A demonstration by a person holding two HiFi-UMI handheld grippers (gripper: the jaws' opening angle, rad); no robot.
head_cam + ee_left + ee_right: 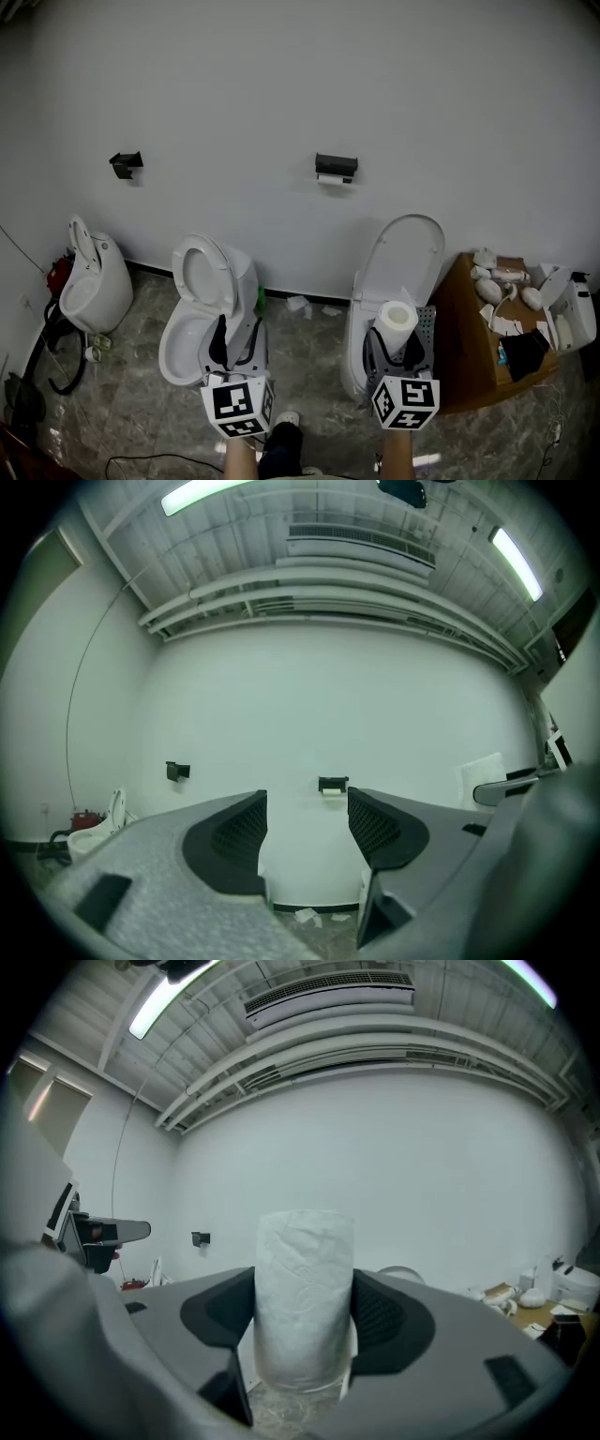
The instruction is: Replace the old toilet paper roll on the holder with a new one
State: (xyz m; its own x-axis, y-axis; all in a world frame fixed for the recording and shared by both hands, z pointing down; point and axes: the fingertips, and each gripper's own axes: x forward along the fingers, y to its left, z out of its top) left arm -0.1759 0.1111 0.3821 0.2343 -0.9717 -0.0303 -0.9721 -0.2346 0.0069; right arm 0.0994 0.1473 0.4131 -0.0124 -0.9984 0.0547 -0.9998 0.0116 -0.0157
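A black toilet paper holder [336,166] hangs on the white wall with a thin, nearly used-up white roll [334,178] under its cover; it also shows far off in the left gripper view as the holder [332,785]. My right gripper [397,344] is shut on a new white toilet paper roll [396,322], which stands upright between the jaws [303,1312]. My left gripper [235,343] is open and holds nothing [307,834]. Both grippers point level toward the wall, well short of it.
Three white toilets stand along the wall: one at the left [92,277], one below my left gripper [208,305], one behind the new roll [405,260]. A second black holder [126,163] is on the wall at left. A wooden table [467,361] with clutter is at right. Paper scraps [298,303] lie on the floor.
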